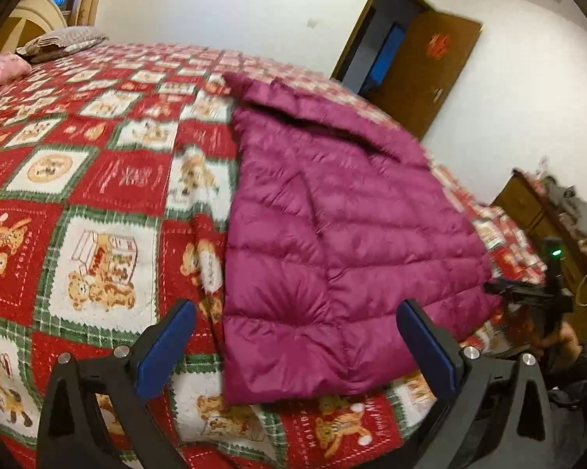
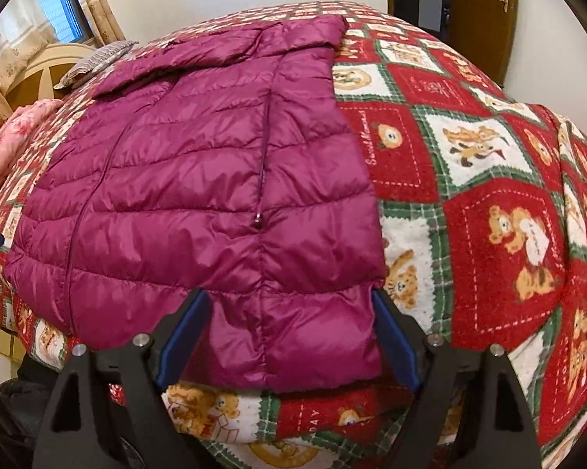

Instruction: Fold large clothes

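Magenta quilted down jacket (image 2: 199, 203) lying flat on the bed (image 2: 469, 203), sleeves apparently already tucked in, hem toward the near edge. Left gripper (image 1: 293, 336) and right gripper (image 2: 289, 332) each hover over a hem corner, jaws spread wide and holding nothing. Step in hand, by judgement: approach for the lengthwise fold. The next move calls for both jaws to descend, pinch the hem corners and carry them toward the collar (image 2: 231, 45).
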The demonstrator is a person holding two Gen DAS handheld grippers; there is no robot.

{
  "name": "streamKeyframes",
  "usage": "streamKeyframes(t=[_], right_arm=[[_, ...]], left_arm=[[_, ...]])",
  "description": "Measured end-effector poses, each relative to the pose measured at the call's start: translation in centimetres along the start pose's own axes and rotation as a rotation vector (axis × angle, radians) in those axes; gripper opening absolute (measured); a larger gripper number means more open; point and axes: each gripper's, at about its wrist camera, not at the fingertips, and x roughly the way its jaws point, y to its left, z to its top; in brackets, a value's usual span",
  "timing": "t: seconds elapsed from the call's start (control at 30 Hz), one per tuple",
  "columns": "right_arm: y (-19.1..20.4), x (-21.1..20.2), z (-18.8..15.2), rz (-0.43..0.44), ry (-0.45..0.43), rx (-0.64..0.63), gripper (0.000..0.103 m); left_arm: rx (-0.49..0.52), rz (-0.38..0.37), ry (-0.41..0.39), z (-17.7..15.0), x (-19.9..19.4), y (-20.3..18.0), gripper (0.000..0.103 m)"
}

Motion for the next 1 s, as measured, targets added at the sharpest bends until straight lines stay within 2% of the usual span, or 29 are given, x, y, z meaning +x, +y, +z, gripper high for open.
streamKeyframes(t=[0.1,0.2,0.27,0.3,0.33,0.37,0.43,0.5,0.63,0.77,0.87,0.93,1.0], right_arm=[[0.0,-0.1,0.0,0.007,-0.005,0.001,0.084],[-0.1,-0.3,-0.2,0.002,-0.003,-0.012,0.081],[-0.1,-0.3,-0.2,0.0,-0.003,-0.017,0.08],[-0.2,-0.3,-0.2,0.002,-0.003,-0.018,0.079],[-0.3,-0.3,-0.2,0.007,-0.004,-0.016,0.078],[-0.4,-0.4,-0.2,0.016,-0.007,-0.011,0.076],[-0.9,-0.8,-0.1,0.049,-0.019,0.009,0.075],[-1.3,-1.0,0.0,0.082,-0.024,0.023,0.075],[-1.3,-1.1,0.1,0.106,-0.026,0.02,0.075],[-1.0,-0.7,0.1,0.09,-0.021,0.01,0.076],[-0.6,-0.6,0.2,0.038,-0.023,-0.013,0.073],[-0.6,-1.3,0.3,0.007,-0.062,-0.013,0.074],[-0.7,-1.8,0.7,-0.04,-0.092,-0.019,0.076]], left_arm=[[-0.057,0.021,0.082,-0.2,1.8,0.8,0.102],[-0.066,0.054,0.072,-0.7,1.7,0.7,0.102],[-0.049,0.037,0.09,-0.9,1.8,0.1,0.101],[-0.041,0.025,0.098,-1.0,1.8,-0.1,0.097],[-0.028,0.014,0.117,-1.2,1.9,-0.5,0.085],[-0.017,0.025,0.128,-1.2,2.1,-0.6,0.077],[0.008,0.091,0.128,-1.3,2.2,-0.8,0.052],[-0.018,0.095,0.112,-1.2,1.9,0.0,0.036],[-0.117,0.041,0.103,-0.9,1.5,1.6,0.035],[-0.087,0.054,0.12,-0.8,2.0,0.8,0.036],[-0.097,0.038,0.125,-0.8,2.3,0.5,0.048],[-0.1,0.01,0.122,-0.8,2.3,0.4,0.058],[-0.096,0.009,0.123,-0.8,2.5,0.3,0.061]])
